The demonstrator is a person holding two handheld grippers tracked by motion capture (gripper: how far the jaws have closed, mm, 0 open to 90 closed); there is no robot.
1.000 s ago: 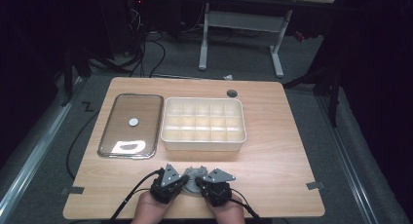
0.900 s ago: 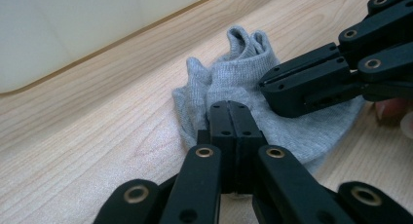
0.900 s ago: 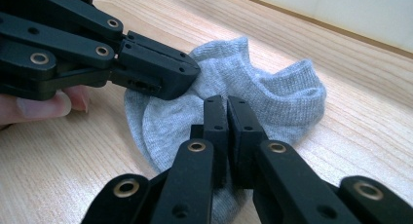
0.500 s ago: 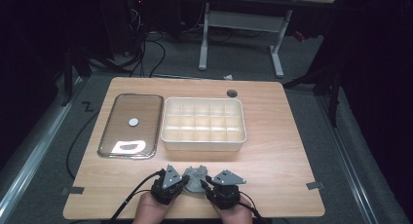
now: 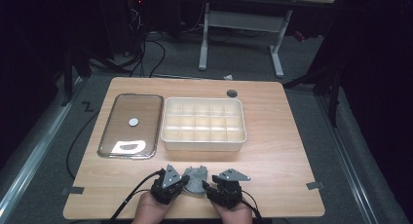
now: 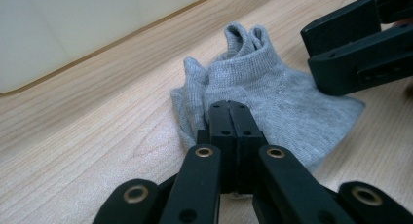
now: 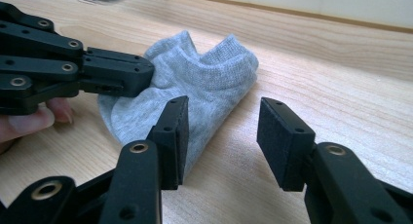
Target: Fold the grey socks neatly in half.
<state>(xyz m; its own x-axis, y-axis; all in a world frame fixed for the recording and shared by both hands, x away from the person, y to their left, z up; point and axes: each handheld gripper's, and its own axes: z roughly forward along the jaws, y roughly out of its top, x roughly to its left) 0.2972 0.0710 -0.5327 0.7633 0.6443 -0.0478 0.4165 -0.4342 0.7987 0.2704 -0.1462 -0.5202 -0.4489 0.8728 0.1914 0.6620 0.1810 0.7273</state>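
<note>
Down at the near edge of the table, a grey sock lies folded on the wood between the two grippers. Left gripper: jaws pressed together on the sock's near edge, a pinch of knit fabric caught between the tips; the right gripper view shows the same black jaws from the side, closed on the cloth at the sock's left flank, with a fingertip of the person's hand just behind them. Right gripper: jaws standing apart, having just been opening; the left pad sits against the sock's lower edge, the right pad is over bare wood, and nothing is pressed between them. In the left gripper view that gripper shows at the upper right, just beside the sock's far side.

Sock: cuff end bunched and raised, pointing away from the person toward the box; body flat on the table.

Farther back, well apart from the sock: a cream box divided into many small compartments, and to its left a clear lid lying flat, just beside the box. A small round hole sits in the tabletop behind the box
</note>
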